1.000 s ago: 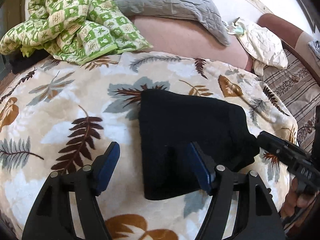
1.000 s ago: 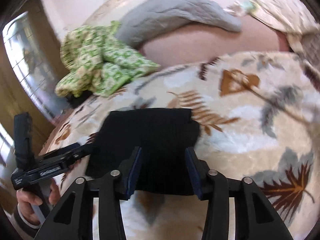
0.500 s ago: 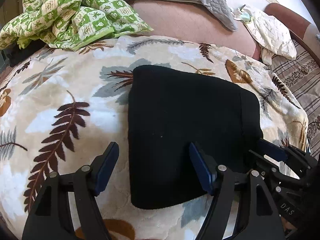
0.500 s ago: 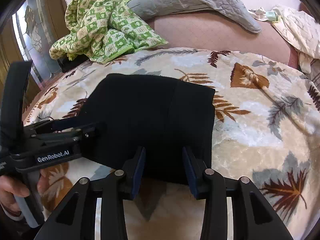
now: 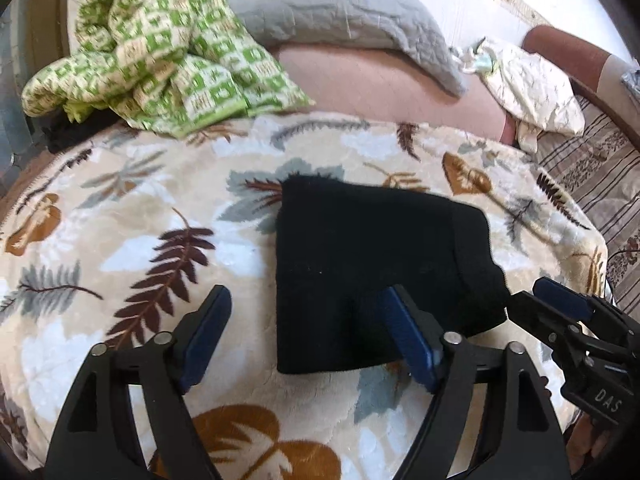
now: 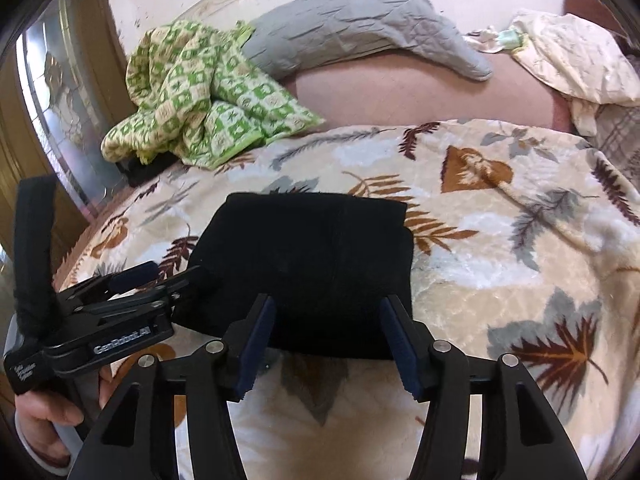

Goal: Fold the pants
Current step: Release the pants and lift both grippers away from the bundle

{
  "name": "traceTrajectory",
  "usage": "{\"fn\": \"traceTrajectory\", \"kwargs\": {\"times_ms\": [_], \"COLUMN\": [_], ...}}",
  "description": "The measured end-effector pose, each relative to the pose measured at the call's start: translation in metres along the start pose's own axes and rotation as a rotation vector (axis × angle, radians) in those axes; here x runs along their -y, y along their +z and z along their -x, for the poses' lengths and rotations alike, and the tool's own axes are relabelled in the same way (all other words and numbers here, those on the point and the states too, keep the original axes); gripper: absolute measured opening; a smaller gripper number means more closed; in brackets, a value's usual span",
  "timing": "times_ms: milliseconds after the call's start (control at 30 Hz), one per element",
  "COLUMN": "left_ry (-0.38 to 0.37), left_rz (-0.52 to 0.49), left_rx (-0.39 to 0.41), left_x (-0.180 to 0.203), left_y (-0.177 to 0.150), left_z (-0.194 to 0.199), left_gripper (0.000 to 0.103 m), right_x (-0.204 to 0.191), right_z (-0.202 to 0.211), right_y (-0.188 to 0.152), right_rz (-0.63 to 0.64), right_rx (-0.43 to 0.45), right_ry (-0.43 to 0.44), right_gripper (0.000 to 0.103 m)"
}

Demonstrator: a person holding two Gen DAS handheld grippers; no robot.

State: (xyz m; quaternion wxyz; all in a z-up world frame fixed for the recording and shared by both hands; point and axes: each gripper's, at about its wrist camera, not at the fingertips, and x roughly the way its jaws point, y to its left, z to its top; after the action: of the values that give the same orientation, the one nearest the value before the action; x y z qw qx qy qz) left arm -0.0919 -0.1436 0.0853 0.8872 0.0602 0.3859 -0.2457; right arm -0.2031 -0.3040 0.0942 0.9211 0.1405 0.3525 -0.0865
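The black pants (image 5: 372, 276) lie on the leaf blanket (image 5: 132, 220) on the bed, folded into a small dark block. The edges look mostly even. The near right corner bulges a bit.

My left hand-held gripper (image 5: 308, 336) is spread wide and holds nothing. Its right finger (image 5: 408, 336) is over the near edge of the pants, and its left finger (image 5: 204, 328) is over the blanket. My right hand-held gripper (image 6: 326, 338) is also spread apart and holds nothing. It sits at the near edge of the pants, with the cloth showing between its two fingers. I cannot tell if it touches the cloth.

I think the fold is nearly done. To finish well, I should press the block flat and tuck that puffy corner in. I should push softly, because the blanket is squishy and the pants could slide. If I grab, I should pinch all the layers at once so the fold does not come open.

Farther back sit a green checked quilt (image 5: 160, 48), a gray pillow (image 5: 340, 8) and a cream cloth (image 5: 532, 88).
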Motion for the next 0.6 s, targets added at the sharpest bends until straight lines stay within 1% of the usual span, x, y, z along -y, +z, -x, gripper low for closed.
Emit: {"fn": "traceTrajectory", "kwargs": {"times_ms": [33, 100, 167, 233, 300, 400, 500, 600], "left_ry": [0.007, 0.025, 0.037, 0.054, 0.072, 0.077, 0.079, 0.090], "left_rz": [-0.005, -0.016, -0.017, -0.011, -0.010, -0.005, -0.003, -0.002], "left_rx": [0.020, 0.048, 0.066, 0.084, 0.103, 0.111, 0.115, 0.125], "left_x": [0.000, 0.002, 0.002, 0.000, -0.002, -0.007, -0.010, -0.012], "left_y": [-0.001, -0.002, -0.003, -0.005, -0.007, -0.009, -0.013, -0.016], "left_z": [0.007, 0.018, 0.028, 0.038, 0.047, 0.056, 0.063, 0.070], "left_gripper": [0.082, 0.082, 0.083, 0.084, 0.085, 0.085, 0.085, 0.085], "right_x": [0.000, -0.001, -0.005, -0.009, -0.012, -0.015, -0.019, -0.023], "right_z": [0.003, 0.010, 0.017, 0.023, 0.028, 0.034, 0.039, 0.042], "right_y": [0.000, -0.001, -0.003, -0.004, -0.006, -0.007, -0.009, -0.011], "right_rz": [-0.004, -0.014, -0.011, -0.004, -0.005, -0.002, 0.011, 0.009], "right_rx": [0.005, 0.018, 0.030, 0.043, 0.056, 0.065, 0.069, 0.068], "right_ry": [-0.001, -0.003, -0.008, -0.031, -0.039, -0.042, -0.056, -0.049], "right_gripper": [0.060, 0.066, 0.066, 0.067, 0.072, 0.075, 0.075, 0.075]}}
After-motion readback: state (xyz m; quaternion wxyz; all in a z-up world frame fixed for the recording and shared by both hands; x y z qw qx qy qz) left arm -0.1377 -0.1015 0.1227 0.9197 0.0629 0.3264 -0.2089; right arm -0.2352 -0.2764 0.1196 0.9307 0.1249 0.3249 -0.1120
